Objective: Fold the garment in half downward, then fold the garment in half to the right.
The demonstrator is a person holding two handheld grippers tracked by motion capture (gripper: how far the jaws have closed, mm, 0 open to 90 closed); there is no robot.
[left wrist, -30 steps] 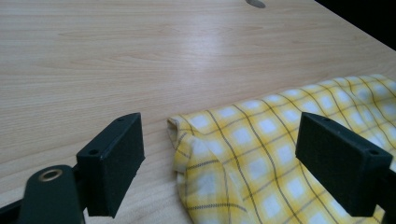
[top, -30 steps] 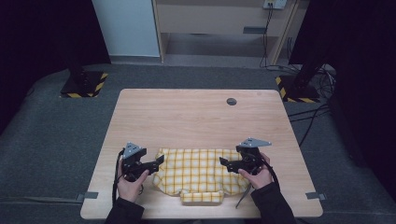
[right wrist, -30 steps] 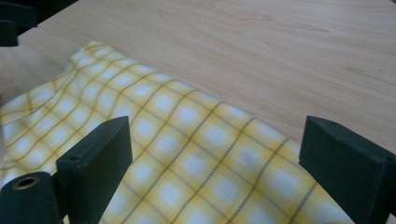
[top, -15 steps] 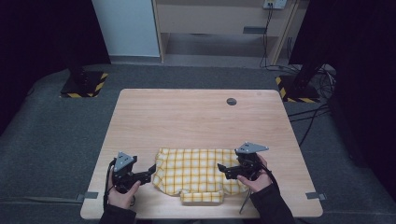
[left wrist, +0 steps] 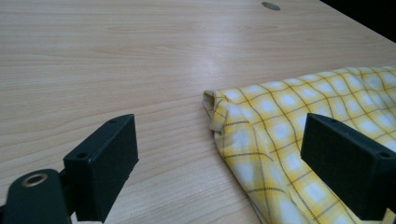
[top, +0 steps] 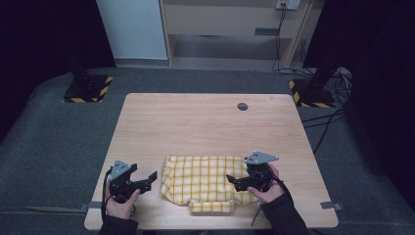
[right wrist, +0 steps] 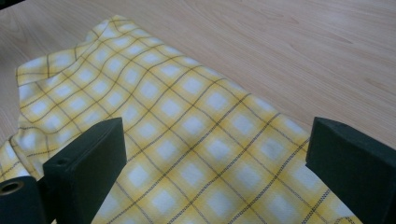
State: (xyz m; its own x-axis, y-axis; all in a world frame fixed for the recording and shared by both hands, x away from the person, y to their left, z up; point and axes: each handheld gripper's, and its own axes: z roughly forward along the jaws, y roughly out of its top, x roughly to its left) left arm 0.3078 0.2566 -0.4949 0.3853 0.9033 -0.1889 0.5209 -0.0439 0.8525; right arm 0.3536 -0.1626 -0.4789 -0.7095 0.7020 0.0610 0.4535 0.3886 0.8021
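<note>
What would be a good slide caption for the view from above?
Two hand-held claws, left and right, open at either end of a folded yellow checked cloth on a wooden table.

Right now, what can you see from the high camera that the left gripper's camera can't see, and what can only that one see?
The high view alone takes in both hands, the right tool over the yellow checked cloth, the whole table, the grey floor and the striped stand feet. The left gripper view alone gives a close look at the cloth's folded edge and the fine stitched lines. Both share the cloth, the wooden table, the small round disc at the far side, and the left tool, open with nothing between its jaws.
</note>
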